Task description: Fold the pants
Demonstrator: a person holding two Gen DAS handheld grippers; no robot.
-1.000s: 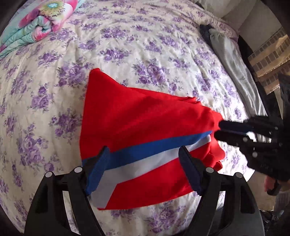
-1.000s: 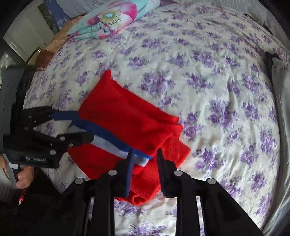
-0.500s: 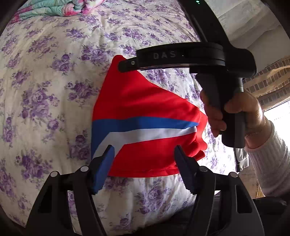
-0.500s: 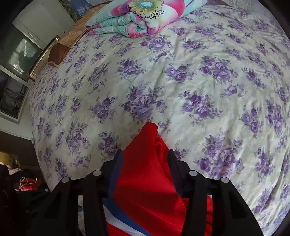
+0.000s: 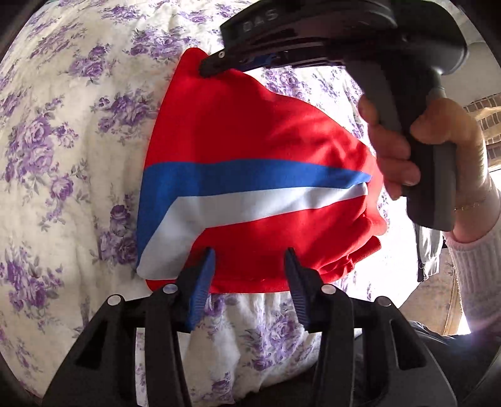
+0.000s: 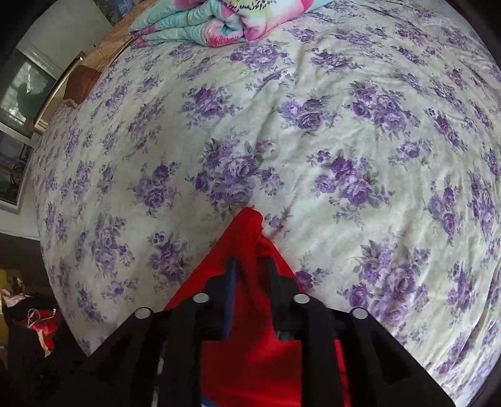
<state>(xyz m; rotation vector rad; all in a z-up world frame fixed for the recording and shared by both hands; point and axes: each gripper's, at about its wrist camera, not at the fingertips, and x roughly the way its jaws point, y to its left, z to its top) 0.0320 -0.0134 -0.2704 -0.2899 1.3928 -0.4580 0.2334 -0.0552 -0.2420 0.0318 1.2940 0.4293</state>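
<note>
Left wrist view: folded red fabric pants with a blue and a white stripe [image 5: 250,188] lie on the cream bedspread printed with purple roses [image 5: 62,156], near its front edge. Left gripper [image 5: 250,266] points down at the near hem; its blue-padded fingers [image 5: 200,281] straddle the hem, jaws closing, cloth between them, pads not yet pressing. Right gripper [image 5: 206,64], held by a hand [image 5: 407,150] in a white ribbed sleeve [image 5: 476,269], sits at the pants' far corner. Right wrist view: right gripper [image 6: 250,266] has a peak of red cloth rising between its fingers; jaws are opening, gap narrow, and whether the pads press the cloth I cannot tell. Folded turquoise and pink floral quilt [image 6: 219,22] lies at the bedspread's far edge, well apart from the pants.
</note>
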